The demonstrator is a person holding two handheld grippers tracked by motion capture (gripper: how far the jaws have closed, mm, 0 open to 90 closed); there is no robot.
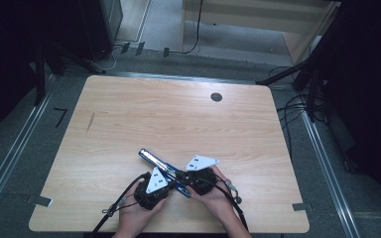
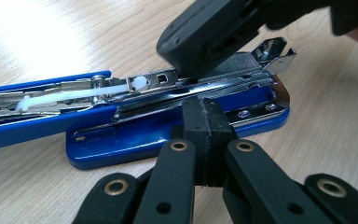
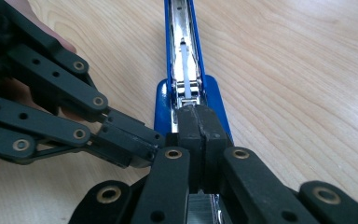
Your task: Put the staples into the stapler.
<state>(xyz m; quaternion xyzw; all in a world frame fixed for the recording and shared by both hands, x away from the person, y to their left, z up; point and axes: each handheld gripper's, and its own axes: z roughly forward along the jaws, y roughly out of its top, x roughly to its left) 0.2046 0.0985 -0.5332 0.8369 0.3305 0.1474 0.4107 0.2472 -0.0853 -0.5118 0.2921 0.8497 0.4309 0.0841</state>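
Observation:
A blue stapler (image 1: 154, 159) lies swung open on the wooden table (image 1: 178, 114), its lid stretched away from the base (image 2: 168, 135). The metal magazine holds a strip of staples (image 2: 242, 63) and a white pusher rod (image 2: 74, 95). My left gripper (image 2: 208, 116) is shut, pads together, its tip against the side of the stapler's base. My right gripper (image 3: 196, 121) is shut too, its tip resting on top of the magazine over the staple strip; it also appears as the black block (image 2: 205, 37) above the staples. The two tips meet at the stapler (image 3: 214, 100), left gripper (image 3: 135, 144) arriving from the side.
A person's hands (image 1: 139, 218) hold both grippers near the table's front edge. A round grommet hole (image 1: 216, 97) sits at the back right and a dark mark (image 1: 90, 122) at the left. Cables and stands (image 1: 297, 74) lie on the floor beyond.

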